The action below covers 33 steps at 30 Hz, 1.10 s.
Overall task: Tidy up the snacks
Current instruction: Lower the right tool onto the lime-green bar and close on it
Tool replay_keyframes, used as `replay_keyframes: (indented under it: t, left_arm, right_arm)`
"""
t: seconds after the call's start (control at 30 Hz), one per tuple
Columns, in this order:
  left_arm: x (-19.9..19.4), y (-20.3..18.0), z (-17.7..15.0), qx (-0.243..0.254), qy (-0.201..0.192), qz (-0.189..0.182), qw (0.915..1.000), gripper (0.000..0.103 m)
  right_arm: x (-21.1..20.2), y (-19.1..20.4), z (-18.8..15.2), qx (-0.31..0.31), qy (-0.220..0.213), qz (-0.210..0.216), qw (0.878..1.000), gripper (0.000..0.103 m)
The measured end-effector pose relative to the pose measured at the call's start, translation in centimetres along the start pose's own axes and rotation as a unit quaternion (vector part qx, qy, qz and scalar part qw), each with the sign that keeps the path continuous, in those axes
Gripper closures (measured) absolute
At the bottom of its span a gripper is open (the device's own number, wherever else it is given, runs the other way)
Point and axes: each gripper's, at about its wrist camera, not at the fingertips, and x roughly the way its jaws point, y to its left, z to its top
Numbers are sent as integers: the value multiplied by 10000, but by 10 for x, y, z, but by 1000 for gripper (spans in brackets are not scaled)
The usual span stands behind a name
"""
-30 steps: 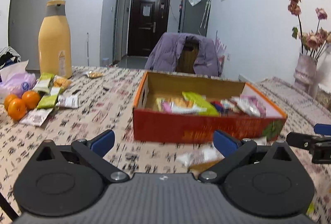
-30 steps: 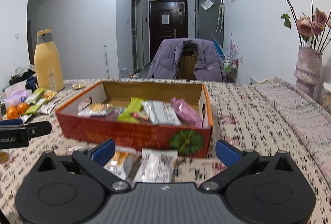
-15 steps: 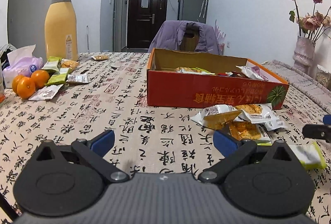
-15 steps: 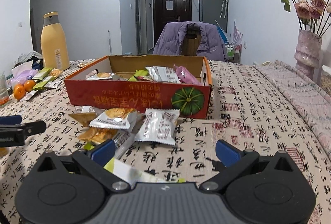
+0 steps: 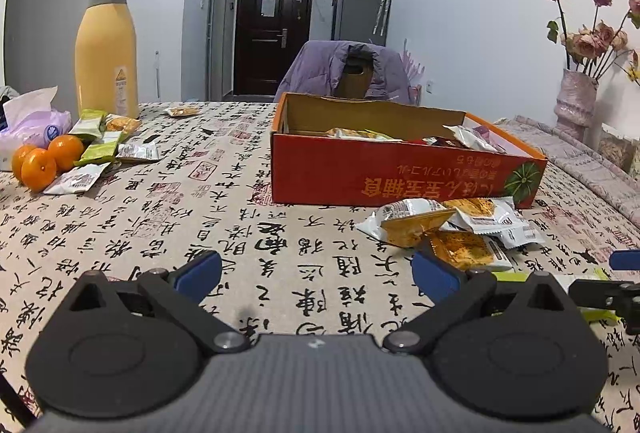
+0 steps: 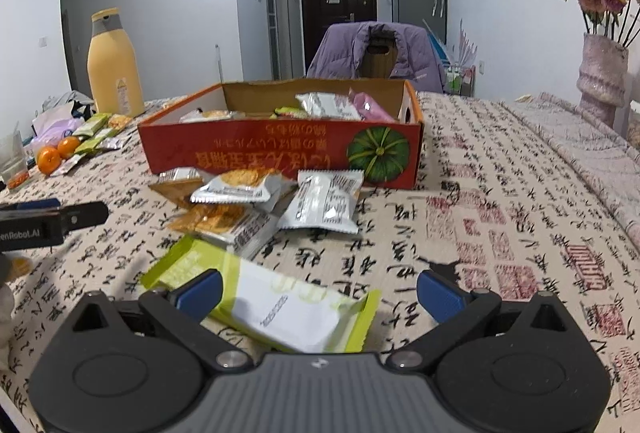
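On the near table (image 6: 500, 193) | red box (image 6: 280, 149) far, loose packets (image 6: 320, 205) before it | green-white packet (image 6: 272, 297) lies flat between my right gripper (image 6: 318, 291) fingers, both jaws released | left gripper (image 5: 316, 271) empty | thin wrapper may slide or crumple under my pinch

A home: fridge (image 5: 362, 3), jacket-draped chair (image 5: 344, 71), flower vase (image 5: 578, 105)
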Motion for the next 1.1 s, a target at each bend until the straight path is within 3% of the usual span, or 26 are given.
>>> replay_keyframes:
  t: [0.33, 0.6, 1.1]
  left_arm:
    - [-2, 2, 0, -49, -9, -22, 10000, 0]
    - [-1, 5, 5, -66, 235, -158, 9996, 0]
    - [-11, 16, 0, -254, 285, -216, 9990, 0]
  right_arm:
    - [5, 15, 1, -324, 56, 268, 9991, 0]
    - [13, 27, 12, -695, 57, 302, 9971, 0]
    - [14, 18, 1, -251, 135, 190, 9994, 1]
